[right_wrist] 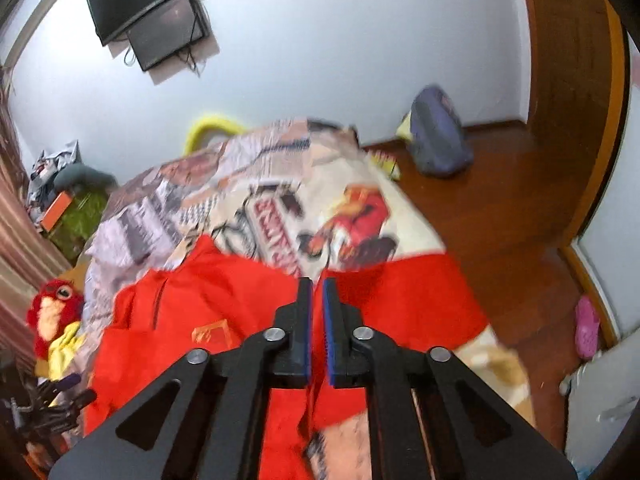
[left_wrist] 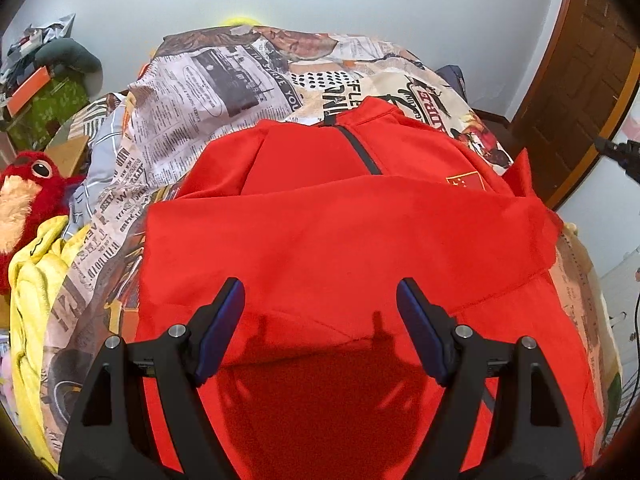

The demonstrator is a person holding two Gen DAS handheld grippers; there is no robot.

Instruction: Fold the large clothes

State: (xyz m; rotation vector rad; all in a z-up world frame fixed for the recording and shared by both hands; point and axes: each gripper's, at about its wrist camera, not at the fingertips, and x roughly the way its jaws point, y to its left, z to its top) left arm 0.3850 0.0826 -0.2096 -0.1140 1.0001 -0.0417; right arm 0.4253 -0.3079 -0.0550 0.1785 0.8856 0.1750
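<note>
- One red jacket (left_wrist: 320,240) lies spread on the bed, on the newspaper-print bedcover (left_wrist: 192,120), with a sleeve folded across its chest.
- One dark zip (left_wrist: 360,148) runs down from the collar; one small flag badge (left_wrist: 466,181) sits beside it, its lower edge covered by the folded sleeve.
- My left gripper (left_wrist: 320,312) hovers over the jacket's lower half, jaws wide apart, nothing between them.
- My right gripper (right_wrist: 317,320) has its jaws nearly together; a fold of red cloth runs up between the two blue pads (right_wrist: 329,336), so I read it as pinching the jacket's edge.
- That right view is smeared, so I can't make out exactly which part of the jacket is caught.
- One red plush toy (left_wrist: 28,200) sits at the bed's left side, cut off by the frame, against one yellow cloth (left_wrist: 36,280).
- Two dark screens (right_wrist: 148,16) hang on the wall.
- One purple-grey bag (right_wrist: 438,136) stands on the wooden floor (right_wrist: 500,208), blurred.
- One pink slipper (right_wrist: 586,328) is by the door.
</note>
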